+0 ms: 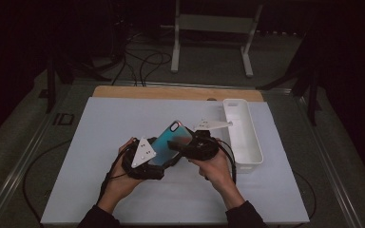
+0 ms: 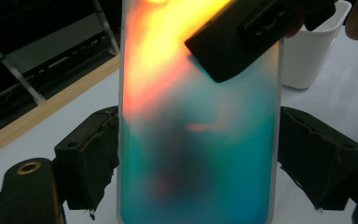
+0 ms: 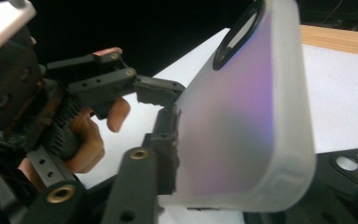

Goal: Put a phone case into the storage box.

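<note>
- In the high view the person's forearms came in from the bottom edge, and both hands met above the near middle of the white board (image 1: 123, 123) that covered the table.
- The left gripper (image 1: 158, 160) sat left of centre with its grey three-cornered plate facing up; the left gripper view showed its two black pads (image 2: 89, 154) pressed against the long edges of the phone case (image 2: 198, 140), one on each side, so its jaws held the case across its width.
- The phone case (image 1: 172, 141) was clear of the board, tilted, with its camera-hole end pointing up and away from the person; its back shaded from teal at the lower part to orange at the top.
- The right gripper (image 1: 186, 148) was just to the right of it, touching the case's upper right part. In the right gripper view one pad (image 3: 167, 154) lay against the frosted face of the case (image 3: 242, 121) and the other jaw sat under its far edge, so this gripper also clamped the case.
- Farther right, a white oblong tray (image 1: 254, 142) lay on the board, near the right hand but apart from it.
- Beyond the board a strip of the wooden tabletop (image 1: 171, 92) showed, then a white frame stand (image 1: 214, 28) on the dark floor.
</note>
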